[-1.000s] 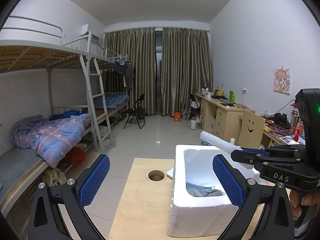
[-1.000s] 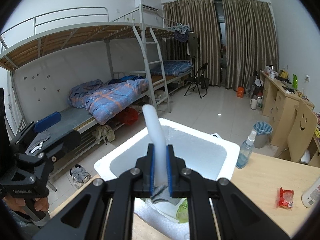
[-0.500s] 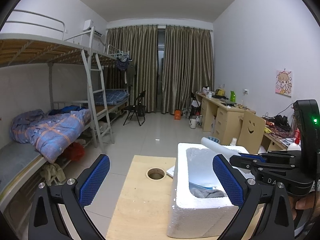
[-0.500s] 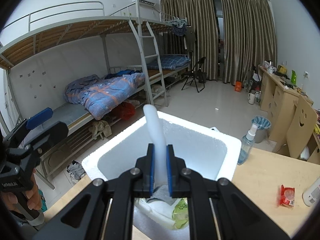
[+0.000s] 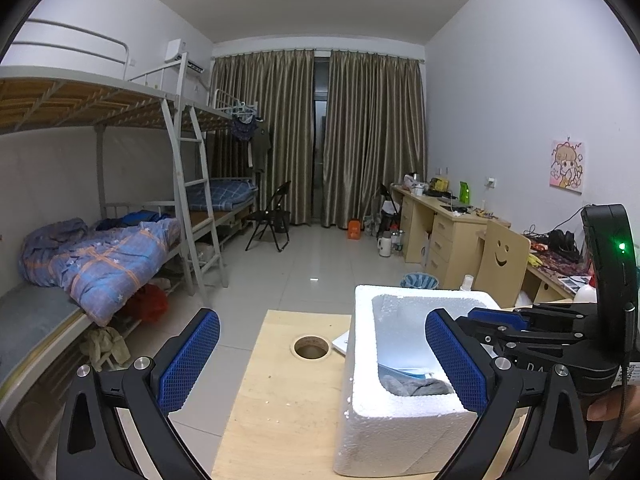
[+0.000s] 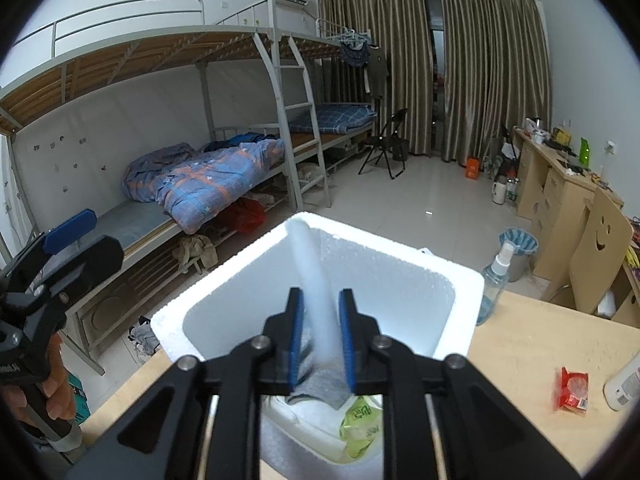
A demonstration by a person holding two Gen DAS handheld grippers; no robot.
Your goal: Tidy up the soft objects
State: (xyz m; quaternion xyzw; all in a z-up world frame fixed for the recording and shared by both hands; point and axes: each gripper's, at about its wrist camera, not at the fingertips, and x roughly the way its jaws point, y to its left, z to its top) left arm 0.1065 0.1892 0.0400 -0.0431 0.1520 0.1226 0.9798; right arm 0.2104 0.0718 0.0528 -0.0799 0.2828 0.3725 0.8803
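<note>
A white foam box (image 5: 404,392) stands on the wooden table (image 5: 288,400); it also shows in the right wrist view (image 6: 380,272). My right gripper (image 6: 322,340) hangs over the box with its jaws parted around a white foam tube (image 6: 310,268) that leans into the box; the pads stand a little off the tube. A grey cloth (image 6: 320,384) and a green packet (image 6: 360,420) lie inside. My left gripper (image 5: 324,364) is wide open and empty, left of the box.
A round hole (image 5: 311,347) is in the table left of the box. A spray bottle (image 6: 494,280), a red packet (image 6: 574,388) and a white bottle (image 6: 624,380) stand right of the box. Bunk beds, desks and a bin stand behind.
My right gripper has opened from a tight grip on the foam tube, and the tube has sunk lower into the box. The left gripper has stayed open.
</note>
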